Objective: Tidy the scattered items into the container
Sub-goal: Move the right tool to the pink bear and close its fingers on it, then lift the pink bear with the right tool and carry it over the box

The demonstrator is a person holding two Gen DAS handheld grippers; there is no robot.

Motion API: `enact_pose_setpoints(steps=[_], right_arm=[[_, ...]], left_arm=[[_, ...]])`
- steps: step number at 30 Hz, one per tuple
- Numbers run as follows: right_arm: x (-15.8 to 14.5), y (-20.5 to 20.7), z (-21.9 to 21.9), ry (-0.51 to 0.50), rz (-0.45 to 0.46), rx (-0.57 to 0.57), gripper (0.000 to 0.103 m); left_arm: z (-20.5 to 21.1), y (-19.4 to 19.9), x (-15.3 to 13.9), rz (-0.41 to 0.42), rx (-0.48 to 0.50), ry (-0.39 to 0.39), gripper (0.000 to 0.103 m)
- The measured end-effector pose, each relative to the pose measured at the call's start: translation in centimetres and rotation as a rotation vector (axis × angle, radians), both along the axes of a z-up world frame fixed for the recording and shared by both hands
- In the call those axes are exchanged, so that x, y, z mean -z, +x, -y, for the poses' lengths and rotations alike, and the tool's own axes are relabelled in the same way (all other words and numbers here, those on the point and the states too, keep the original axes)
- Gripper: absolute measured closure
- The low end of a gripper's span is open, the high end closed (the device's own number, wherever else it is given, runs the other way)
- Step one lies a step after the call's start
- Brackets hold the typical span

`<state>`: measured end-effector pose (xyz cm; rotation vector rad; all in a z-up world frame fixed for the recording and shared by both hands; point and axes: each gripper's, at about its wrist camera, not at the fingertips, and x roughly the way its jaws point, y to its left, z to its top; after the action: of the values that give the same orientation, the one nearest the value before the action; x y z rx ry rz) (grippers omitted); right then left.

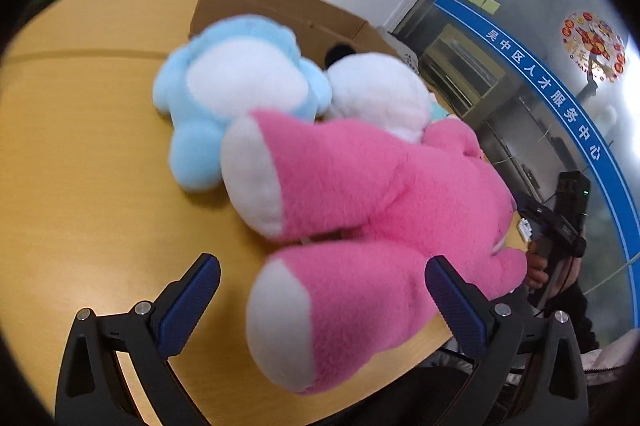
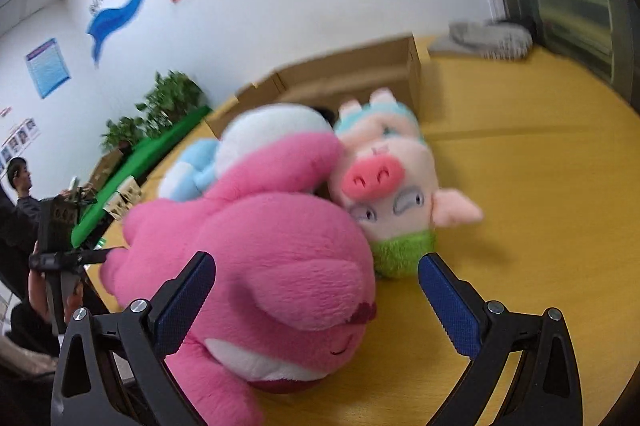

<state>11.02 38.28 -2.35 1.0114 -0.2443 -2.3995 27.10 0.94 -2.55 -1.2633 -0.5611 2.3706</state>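
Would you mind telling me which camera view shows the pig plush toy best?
The right wrist view: the pig plush toy shows its snout, eyes and ear beside the pink plush bear. In the left wrist view the other plush toys hide it almost entirely.

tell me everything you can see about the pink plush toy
The pink plush toy is fuzzy, with white-soled feet, a white belly patch and a dark magenta nose. It lies on the yellow table, leaning against the blue plush and pig plush. Both open grippers straddle it; neither clamps it.

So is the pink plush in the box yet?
Out. The pink plush lies on the table, in front of the box.
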Motion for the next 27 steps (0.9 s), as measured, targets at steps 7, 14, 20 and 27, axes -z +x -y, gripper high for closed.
enact_pose_setpoints(steps=[7, 14, 20, 27], right_arm=[[0.8, -1.6, 1.5, -0.01, 0.088, -0.016, 0.029], [0.4, 0.6, 2.7, 0.047, 0.057, -0.013, 0.045], [-1.2, 2.9, 3.2, 0.06, -0.006, 0.009, 0.056], [-4.9, 3.3, 4.0, 0.062, -0.083, 0.009, 0.059]], left_arm=[[1.4, -1.8, 2.4, 0.054, -0.006, 0.1, 0.01], [0.9, -1.6, 1.7, 0.044, 0.024, 0.094, 0.045], [0.9, -0.4, -0.8, -0.02, 0.014, 0.093, 0.058], [0.7, -2.0, -5.2, -0.122, 0.05, 0.085, 0.062]])
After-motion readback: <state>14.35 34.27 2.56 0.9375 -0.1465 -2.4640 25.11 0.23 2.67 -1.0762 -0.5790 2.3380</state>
